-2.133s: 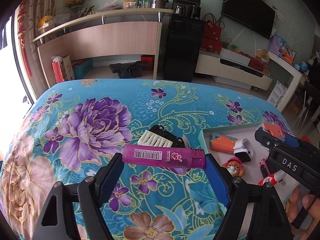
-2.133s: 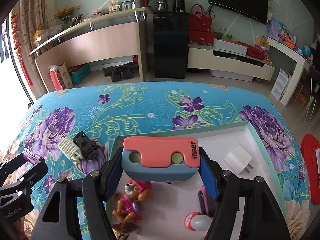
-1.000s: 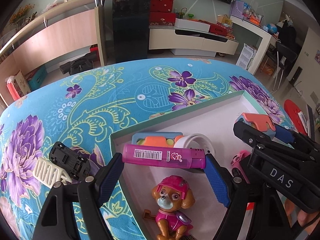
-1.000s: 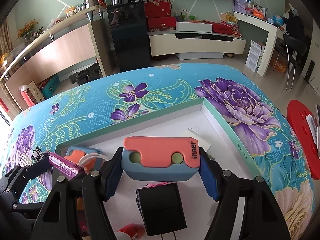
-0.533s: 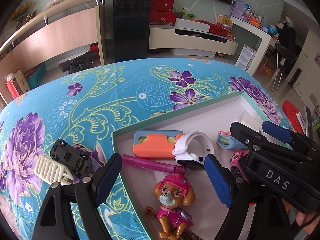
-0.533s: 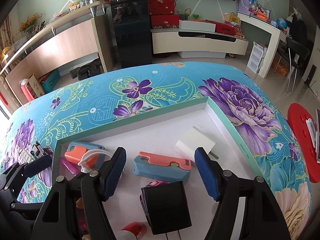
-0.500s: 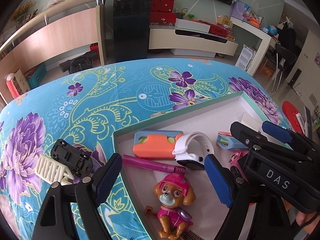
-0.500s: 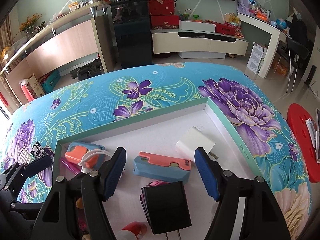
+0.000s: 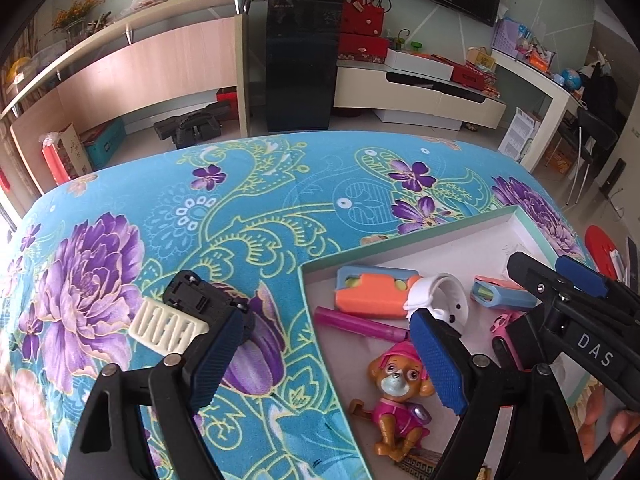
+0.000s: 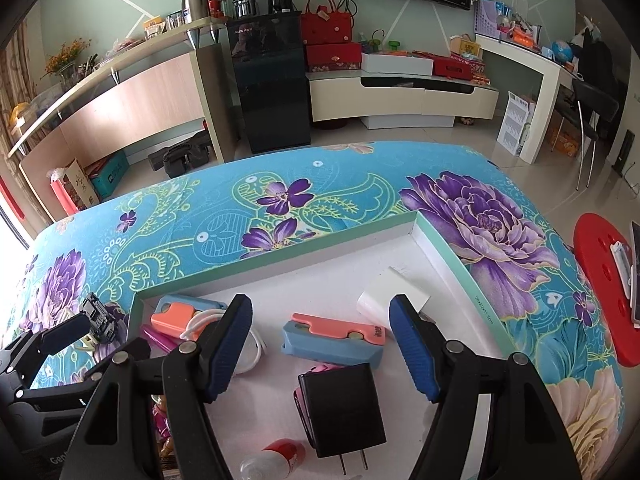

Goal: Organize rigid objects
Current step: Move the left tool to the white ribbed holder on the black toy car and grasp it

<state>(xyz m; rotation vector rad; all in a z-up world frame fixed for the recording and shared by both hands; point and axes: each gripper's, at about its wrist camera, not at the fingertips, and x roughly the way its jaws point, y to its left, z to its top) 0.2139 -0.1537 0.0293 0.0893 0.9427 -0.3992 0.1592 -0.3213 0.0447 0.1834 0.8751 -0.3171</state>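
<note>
**Most pieces boxed, two left on the cloth**

Most of the rigid objects are judged to be sorted already into the shallow white box with the mint-green rim point(image 10: 452, 256), which lies on the blue floral tablecloth point(image 9: 200, 208) toward its right edge. Near the box's left wall are found a slim magenta lighter point(image 9: 360, 326), an orange-and-blue plastic block point(image 9: 372, 294), a white watch-like band point(image 9: 440, 296) and a pink-clad toy puppy figure point(image 9: 400, 396). Toward the middle a second orange-and-blue block point(image 10: 332, 340) is laid flat, with a black plug adapter point(image 10: 340, 408) just beside it at the near edge, a white plug adapter point(image 10: 392, 296) closer to the right wall, and a small red-capped bottle point(image 10: 276, 456) at the near edge.

Two items are seen outside the box, close to its left wall: a cream slotted plastic piece point(image 9: 166, 328) and a black plastic clip point(image 9: 200, 300), touching each other on the cloth. These appear to be what remains.

The left gripper point(image 9: 324, 360) is held over the box's left rim with its blue pads spread wide and nothing between them. The right gripper point(image 10: 320, 344) is likewise parted and empty, hovering above the second block without contact
</note>
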